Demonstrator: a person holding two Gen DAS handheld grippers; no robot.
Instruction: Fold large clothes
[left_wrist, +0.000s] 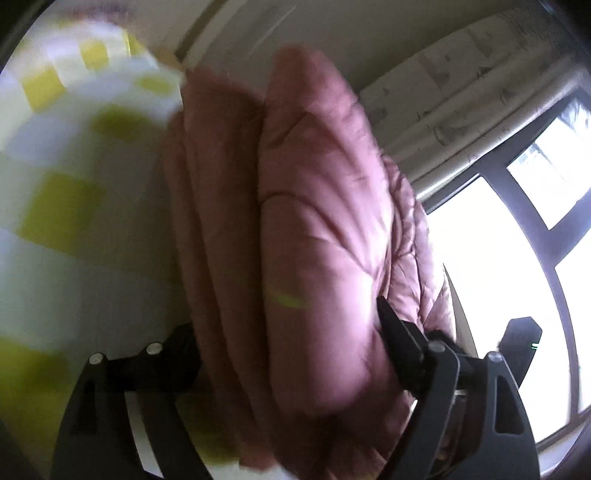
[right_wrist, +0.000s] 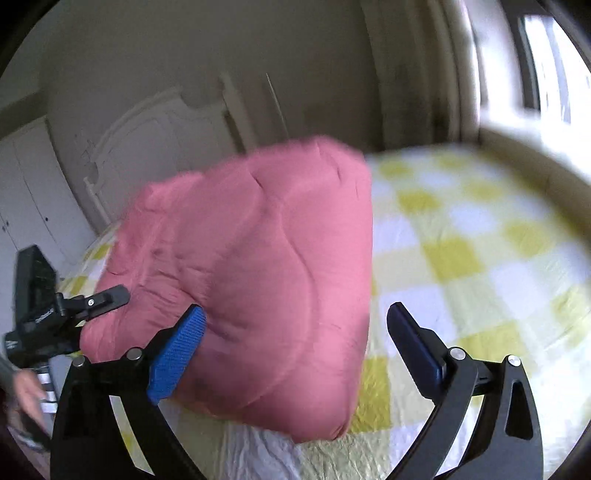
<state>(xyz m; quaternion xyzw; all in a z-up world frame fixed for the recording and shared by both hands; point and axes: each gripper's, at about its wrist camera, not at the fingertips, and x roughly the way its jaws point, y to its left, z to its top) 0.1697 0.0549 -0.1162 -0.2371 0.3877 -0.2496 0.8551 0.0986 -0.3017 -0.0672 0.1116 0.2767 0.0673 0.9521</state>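
Observation:
A pink puffy padded garment (left_wrist: 306, 229) is folded into a thick bundle. In the left wrist view it fills the space between my left gripper's (left_wrist: 291, 325) fingers, which clamp it and hold it up over the bed. In the right wrist view the same bundle (right_wrist: 258, 273) hangs above the bed, with the left gripper (right_wrist: 110, 295) gripping its left edge. My right gripper (right_wrist: 295, 325) is open. Its blue left finger pad (right_wrist: 177, 354) is next to the bundle's lower left side and its right finger (right_wrist: 413, 343) stands apart from the fabric.
A bed with a yellow and white checked cover (right_wrist: 461, 258) lies under the bundle. A white headboard (right_wrist: 147, 147) and wardrobe doors (right_wrist: 26, 192) stand behind. A bright window with dark frames (left_wrist: 517, 240) and curtains (left_wrist: 461, 103) is at the right.

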